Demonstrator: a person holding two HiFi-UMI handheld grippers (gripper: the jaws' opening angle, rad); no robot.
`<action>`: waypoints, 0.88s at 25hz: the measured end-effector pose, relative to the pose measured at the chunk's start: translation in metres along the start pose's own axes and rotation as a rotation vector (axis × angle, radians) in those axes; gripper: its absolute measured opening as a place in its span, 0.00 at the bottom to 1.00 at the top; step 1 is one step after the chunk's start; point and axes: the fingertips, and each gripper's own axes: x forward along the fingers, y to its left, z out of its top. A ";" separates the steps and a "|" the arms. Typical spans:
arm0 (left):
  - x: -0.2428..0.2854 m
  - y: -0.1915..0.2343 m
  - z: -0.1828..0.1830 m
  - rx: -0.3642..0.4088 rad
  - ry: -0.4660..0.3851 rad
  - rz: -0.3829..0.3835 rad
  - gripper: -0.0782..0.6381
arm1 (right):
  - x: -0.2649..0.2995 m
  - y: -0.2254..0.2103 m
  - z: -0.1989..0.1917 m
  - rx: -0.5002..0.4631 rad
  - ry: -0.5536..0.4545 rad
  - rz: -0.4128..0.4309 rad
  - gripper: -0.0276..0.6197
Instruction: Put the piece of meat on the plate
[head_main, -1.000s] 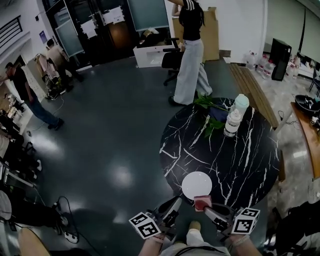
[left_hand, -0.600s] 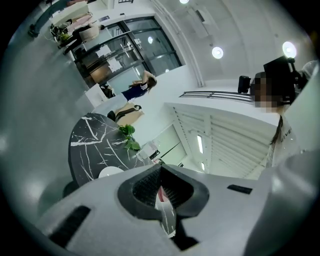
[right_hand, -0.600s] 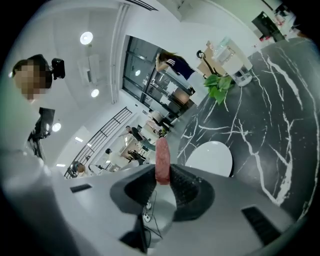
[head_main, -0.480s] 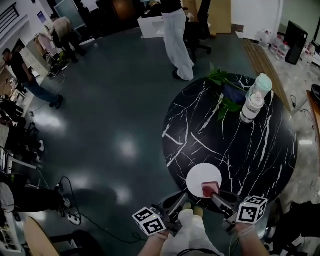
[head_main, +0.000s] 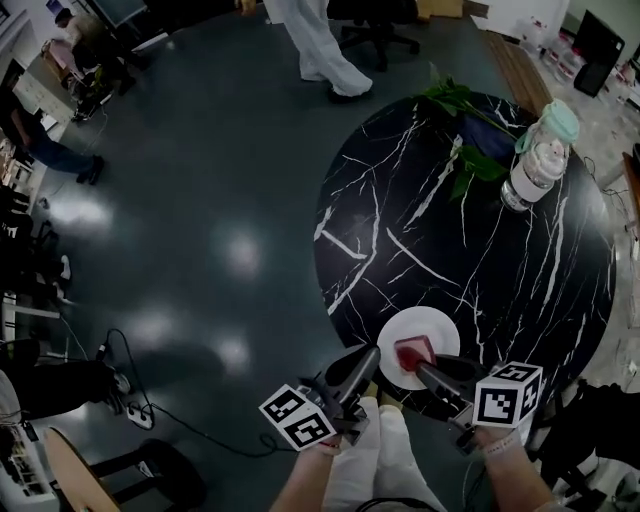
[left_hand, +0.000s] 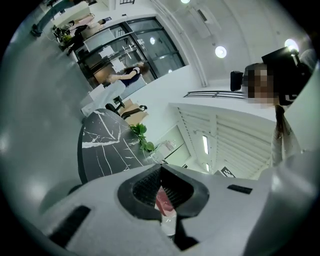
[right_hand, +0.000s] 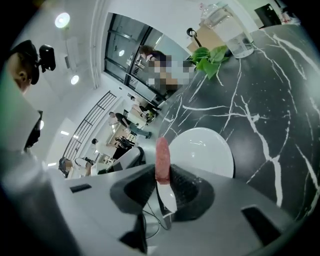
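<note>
The piece of meat (head_main: 413, 350), red and slab-like, stands on edge between the pads of my right gripper (head_main: 412, 359), which is shut on it. It hangs over the near part of the white plate (head_main: 436, 329); whether it touches the plate I cannot tell. In the right gripper view the meat (right_hand: 162, 154) sticks up out of my right gripper (right_hand: 163, 171), with the plate (right_hand: 207, 150) just beyond. My left gripper (head_main: 366, 357) is shut and holds nothing, just left of the plate off the table's edge. The left gripper view shows my left gripper (left_hand: 161, 169) with its tips together.
The plate lies at the near edge of a round black marble table (head_main: 470, 250). A capped clear bottle (head_main: 540, 160) and a leafy green sprig (head_main: 465, 130) stand at its far side. People stand on the dark floor beyond; cables lie at the lower left.
Both grippers have come down and forward towards the table. The meat, earlier at the plate's near rim, is now over the plate. The head view has tilted further down.
</note>
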 end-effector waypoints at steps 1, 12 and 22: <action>0.000 0.001 -0.001 -0.006 -0.001 -0.002 0.12 | 0.002 -0.002 0.001 -0.010 0.011 -0.012 0.17; -0.015 -0.001 -0.015 -0.056 0.002 -0.007 0.12 | 0.009 -0.007 -0.004 -0.161 0.147 -0.105 0.17; -0.023 -0.003 -0.014 -0.072 -0.014 -0.016 0.12 | 0.003 -0.013 0.001 -0.313 0.138 -0.222 0.18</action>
